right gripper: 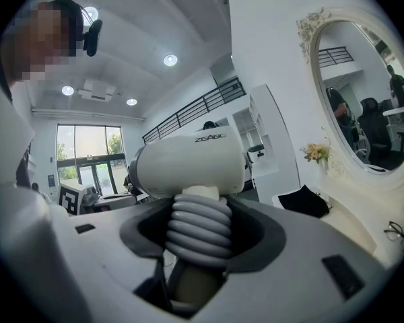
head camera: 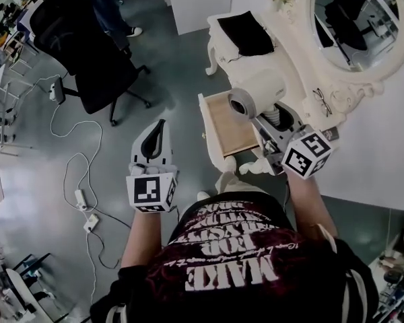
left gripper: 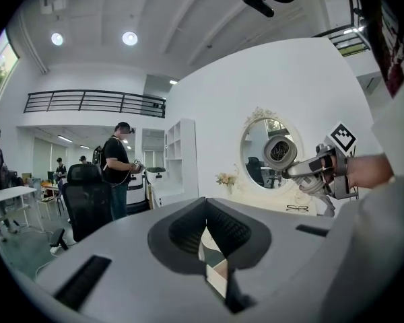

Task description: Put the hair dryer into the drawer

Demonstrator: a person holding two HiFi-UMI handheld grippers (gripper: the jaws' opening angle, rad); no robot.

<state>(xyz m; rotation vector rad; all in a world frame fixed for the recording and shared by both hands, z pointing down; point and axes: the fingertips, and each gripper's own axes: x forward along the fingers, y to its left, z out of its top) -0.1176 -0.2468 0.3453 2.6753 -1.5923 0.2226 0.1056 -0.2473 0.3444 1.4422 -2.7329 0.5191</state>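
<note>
The carry is the step in hand: the cream-white hair dryer with a ribbed grey handle (head camera: 257, 93) is lifted, and lowering it into the drawer is not yet done. The right gripper (head camera: 268, 121) has its jaws partly apart and pressed on the ribbed part of the handle, with the barrel standing out past the jaw tips. In the right gripper view the ribs sit squarely between the two pads and the barrel lies crosswise above them.

The dryer hangs in the air over the right, far corner of the pulled-out drawer with a pale wooden bottom (head camera: 222, 128), close to the edge of the white ornate dressing table (head camera: 370, 153). From this steep angle I cannot be sure it is fully over the opening and not partly over the table's edge.

The left gripper (head camera: 159, 128) is to the left of the drawer, over the grey floor, jaws closed to a point with nothing between them.

The next move, as I judge it, calls for shifting the dryer left and nearer, over the drawer's bare bottom, then lowering it and laying the barrel along the drawer so it clears the sides before the jaws let go.

The dryer has a short rounded barrel, a round grey grille at one end and small dark lettering on its side.
</note>
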